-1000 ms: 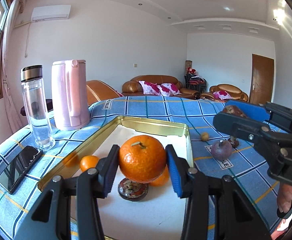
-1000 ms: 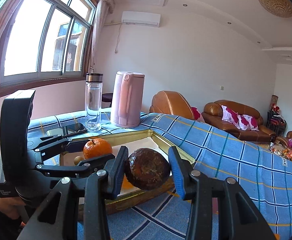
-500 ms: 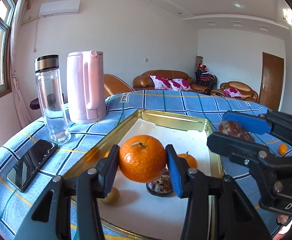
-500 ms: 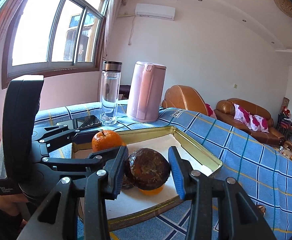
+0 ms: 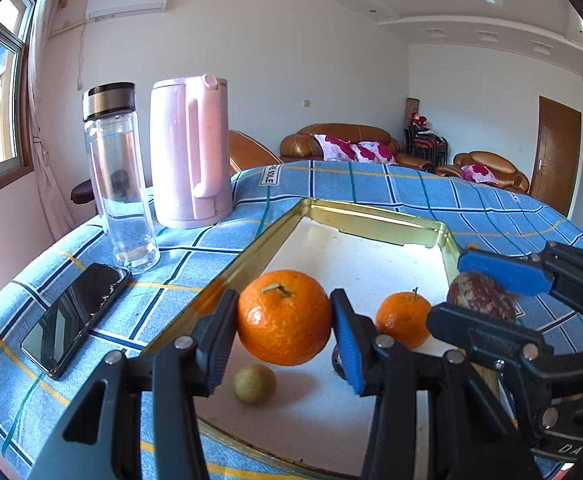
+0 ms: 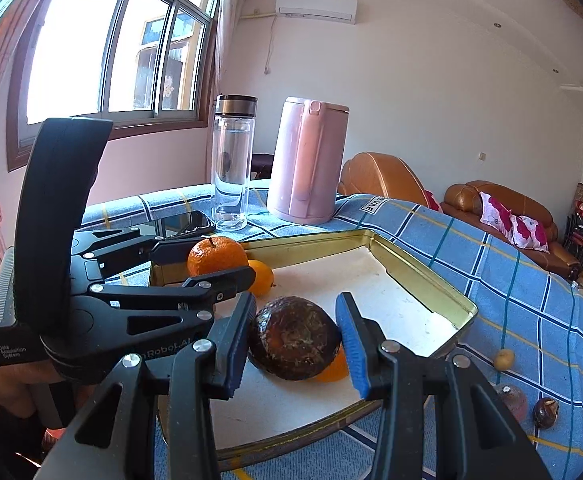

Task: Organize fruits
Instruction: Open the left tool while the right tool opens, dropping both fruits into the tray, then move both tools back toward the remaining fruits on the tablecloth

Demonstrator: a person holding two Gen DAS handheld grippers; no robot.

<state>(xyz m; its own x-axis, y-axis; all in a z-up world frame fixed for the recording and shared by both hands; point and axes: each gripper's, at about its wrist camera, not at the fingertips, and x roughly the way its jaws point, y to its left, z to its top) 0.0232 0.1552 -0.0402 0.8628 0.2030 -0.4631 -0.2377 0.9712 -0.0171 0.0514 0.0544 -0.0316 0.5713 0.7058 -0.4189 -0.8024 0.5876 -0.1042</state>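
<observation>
My left gripper [image 5: 284,330] is shut on a large orange [image 5: 284,317] and holds it above the near left part of the gold-rimmed tray [image 5: 355,216]. My right gripper [image 6: 296,338] is shut on a dark brown wrinkled fruit [image 6: 294,338], held over the same tray [image 6: 423,280] from the right. In the left wrist view that brown fruit [image 5: 481,298] shows between the right gripper's blue pads. A smaller orange [image 5: 402,319], a small yellow-green fruit [image 5: 254,383] and a dark fruit half hidden behind my finger lie in the tray.
A glass bottle [image 5: 117,176], a pink kettle [image 5: 189,152] and a black phone [image 5: 75,314] stand left of the tray on the blue checked cloth. Loose small fruits [image 6: 503,359] [image 6: 545,412] lie on the cloth right of the tray. A hand grips the left tool's handle [image 6: 7,388].
Both grippers have moved forward and a little down over the tray, each still holding its fruit. The tray's contents and the bottle now appear closer.
</observation>
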